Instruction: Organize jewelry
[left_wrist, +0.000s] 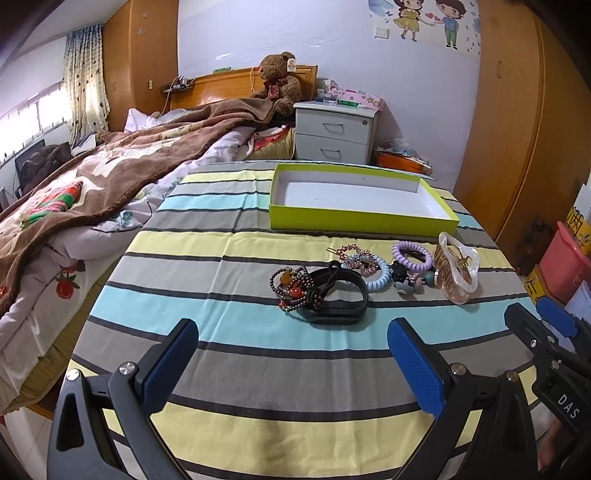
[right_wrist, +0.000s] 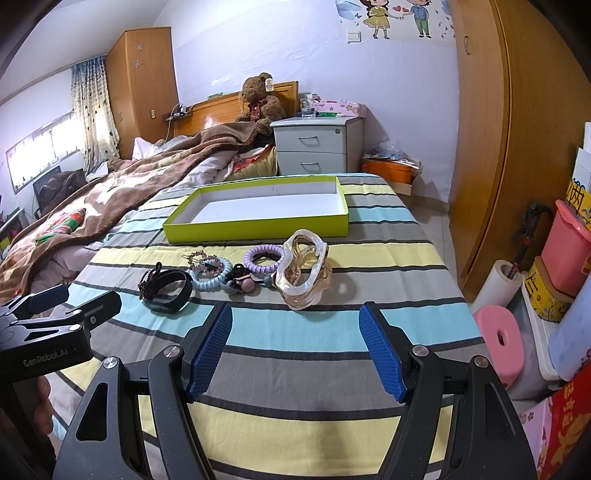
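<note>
A shallow lime-green box (left_wrist: 364, 218) with a white inside sits open and empty at upper centre. In a row below it, left to right: a beaded bracelet (left_wrist: 291, 288) touching a black band (left_wrist: 341, 295), a pale blue coil hair tie (left_wrist: 376, 277), a purple coil hair tie (left_wrist: 412, 254), and a translucent claw clip (left_wrist: 458, 271).

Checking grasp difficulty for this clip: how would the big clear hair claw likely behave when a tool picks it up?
The hair claw looks like rigid glossy plastic, so it will probably hold its shape but may slip against the pads. Its open, curved shell suggests it is light for its size. It rests tilted on the striped cloth, so a nudge could rock or tip it.
</note>
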